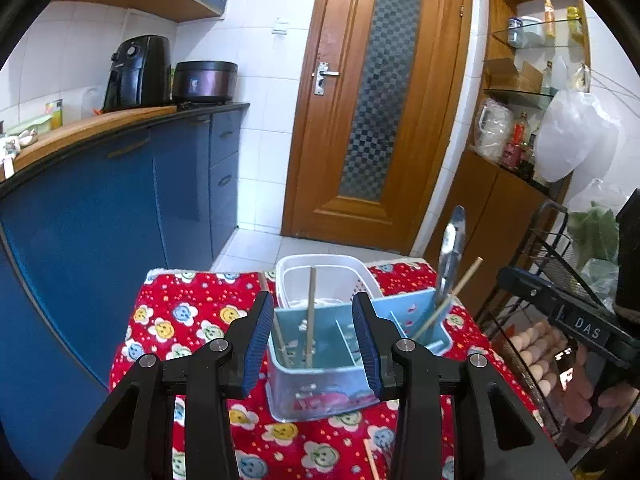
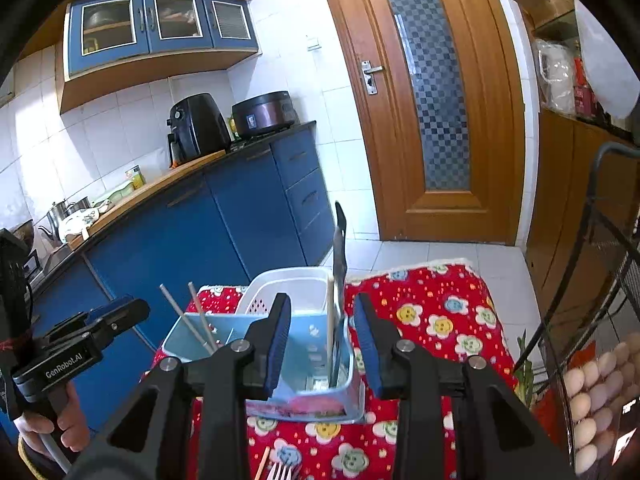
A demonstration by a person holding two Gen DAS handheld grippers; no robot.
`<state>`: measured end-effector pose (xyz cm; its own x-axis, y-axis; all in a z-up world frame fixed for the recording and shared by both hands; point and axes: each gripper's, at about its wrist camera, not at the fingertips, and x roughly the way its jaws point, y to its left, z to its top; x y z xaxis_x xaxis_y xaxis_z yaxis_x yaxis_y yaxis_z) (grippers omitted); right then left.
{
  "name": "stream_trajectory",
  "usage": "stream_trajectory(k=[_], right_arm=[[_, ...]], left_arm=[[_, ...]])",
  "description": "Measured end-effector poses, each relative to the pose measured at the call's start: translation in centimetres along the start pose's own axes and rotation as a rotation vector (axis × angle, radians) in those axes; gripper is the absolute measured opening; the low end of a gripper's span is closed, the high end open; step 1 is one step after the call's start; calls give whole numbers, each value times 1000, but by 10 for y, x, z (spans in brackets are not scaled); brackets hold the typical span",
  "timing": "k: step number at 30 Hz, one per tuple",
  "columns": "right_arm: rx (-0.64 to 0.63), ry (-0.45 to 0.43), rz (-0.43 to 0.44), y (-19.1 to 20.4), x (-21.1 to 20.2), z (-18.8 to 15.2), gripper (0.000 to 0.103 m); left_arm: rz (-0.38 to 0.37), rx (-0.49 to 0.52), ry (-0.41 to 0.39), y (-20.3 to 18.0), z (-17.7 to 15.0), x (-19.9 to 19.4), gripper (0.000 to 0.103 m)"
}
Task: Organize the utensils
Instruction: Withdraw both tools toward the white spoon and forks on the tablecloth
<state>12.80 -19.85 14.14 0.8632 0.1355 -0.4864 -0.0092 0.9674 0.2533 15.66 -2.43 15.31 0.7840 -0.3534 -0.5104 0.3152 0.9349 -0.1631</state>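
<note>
A light blue divided utensil holder (image 1: 320, 384) stands on a small table with a red flowered cloth (image 1: 184, 328). Two chopsticks (image 1: 310, 316) lean in its left compartment. A metal utensil (image 1: 450, 252) and another chopstick (image 1: 448, 300) stand in its right compartment. My left gripper (image 1: 316, 344) is open and empty just in front of the holder. My right gripper (image 2: 322, 346) is open and empty, close to the holder (image 2: 304, 364) and its metal utensil (image 2: 340, 264). A loose chopstick (image 1: 371, 460) and a fork (image 2: 280, 472) lie on the cloth in front.
A white plastic basket (image 1: 320, 276) sits behind the holder. Blue kitchen cabinets (image 1: 100, 216) run along the left, a wooden door (image 1: 376, 100) is ahead. A black wire rack (image 2: 600, 280) with eggs (image 2: 592, 396) stands to the right.
</note>
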Motion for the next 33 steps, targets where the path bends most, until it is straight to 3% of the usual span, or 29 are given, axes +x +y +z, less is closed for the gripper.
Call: stream_trajectory(k=[14, 33], right_arm=[[52, 116, -4, -11, -15, -51, 36], [137, 245, 21, -14, -10, -120, 36]], left_arm=[[-15, -19, 26, -9, -37, -27, 42], [-10, -81, 190, -1, -98, -19, 42]])
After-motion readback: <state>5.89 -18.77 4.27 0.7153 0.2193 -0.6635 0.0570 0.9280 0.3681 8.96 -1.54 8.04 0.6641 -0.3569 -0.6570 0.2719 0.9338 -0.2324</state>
